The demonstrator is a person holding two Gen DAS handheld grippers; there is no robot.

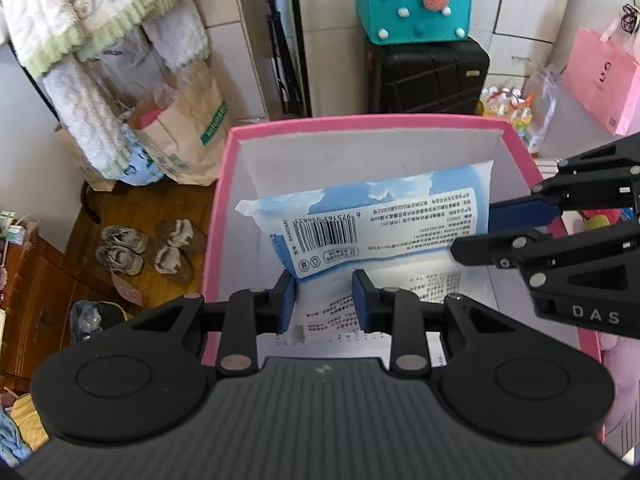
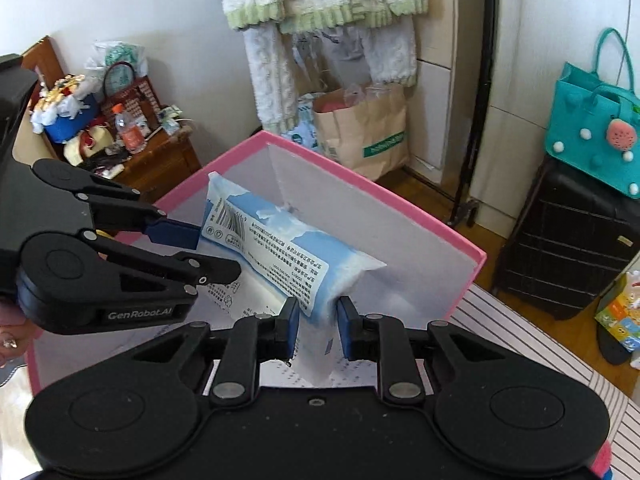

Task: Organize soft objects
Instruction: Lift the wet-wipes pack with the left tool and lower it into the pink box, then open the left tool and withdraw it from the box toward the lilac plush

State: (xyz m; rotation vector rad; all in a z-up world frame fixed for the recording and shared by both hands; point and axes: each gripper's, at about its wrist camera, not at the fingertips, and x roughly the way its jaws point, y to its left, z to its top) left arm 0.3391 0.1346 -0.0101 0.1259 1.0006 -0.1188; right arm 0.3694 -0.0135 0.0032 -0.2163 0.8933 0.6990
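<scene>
Over the open pink box [image 1: 224,184], a blue-and-white soft pack [image 1: 384,224] hangs crosswise between two tools, one at each end. The left hand-held gripper [image 1: 323,300] pinches the pack's near corner between its blue pads; the right hand-held gripper [image 2: 318,326] is clenched on the flat sealed edge at the opposite end. Holding both ends keeps the limp pack stretched and level, so that it can go down into the box without folding or catching. The pack lies inside the box's rim but above its floor, where printed paper sheets [image 1: 432,284] rest; whether its far edge touches the white inner wall cannot be judged from these views. The box walls stand close on both sides and are the main obstacle to the fingers on the way down. Beyond the box are a brown paper bag [image 2: 364,128], hanging fleece garments [image 2: 320,8], a black suitcase [image 1: 428,76] carrying a teal felt bag [image 1: 412,0], slippers [image 1: 148,248] on the wooden floor, and a cluttered wooden cabinet [image 2: 160,160].
</scene>
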